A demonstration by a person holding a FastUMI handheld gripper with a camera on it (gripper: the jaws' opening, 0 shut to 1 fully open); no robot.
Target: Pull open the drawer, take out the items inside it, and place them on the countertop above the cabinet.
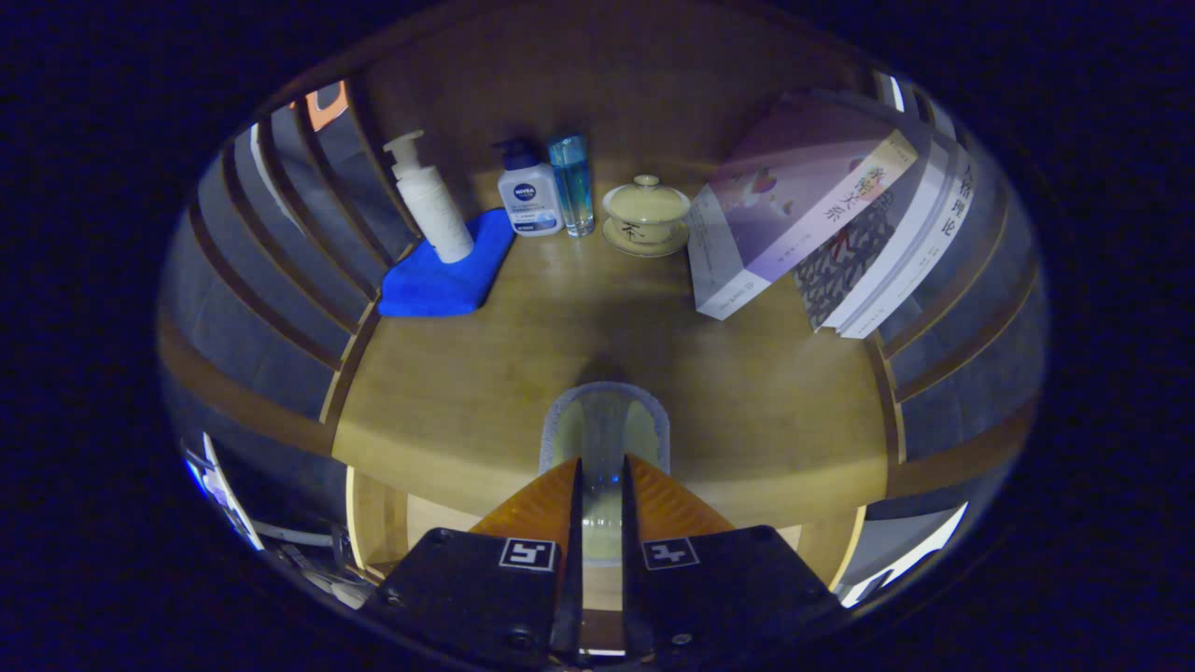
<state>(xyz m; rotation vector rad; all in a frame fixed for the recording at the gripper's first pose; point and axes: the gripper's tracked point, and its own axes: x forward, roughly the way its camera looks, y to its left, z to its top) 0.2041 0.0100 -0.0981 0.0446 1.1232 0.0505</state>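
My gripper (602, 464) is shut on a clear glass cup (605, 431), which sticks out ahead of the fingertips. The cup hangs over the front edge of the wooden countertop (523, 392); I cannot tell whether it touches the wood. Below that edge, to either side of the fingers, show the pale wooden sides of the drawer (378, 523). Its inside is hidden behind the gripper.
At the back of the countertop stand a white pump bottle (429, 201) on a blue cloth (446, 271), a white-and-blue bottle (528, 196), a clear blue bottle (572, 182) and a lidded tea bowl (646, 213). Books (803, 205) lean at the right. Slatted walls (271, 271) flank the counter.
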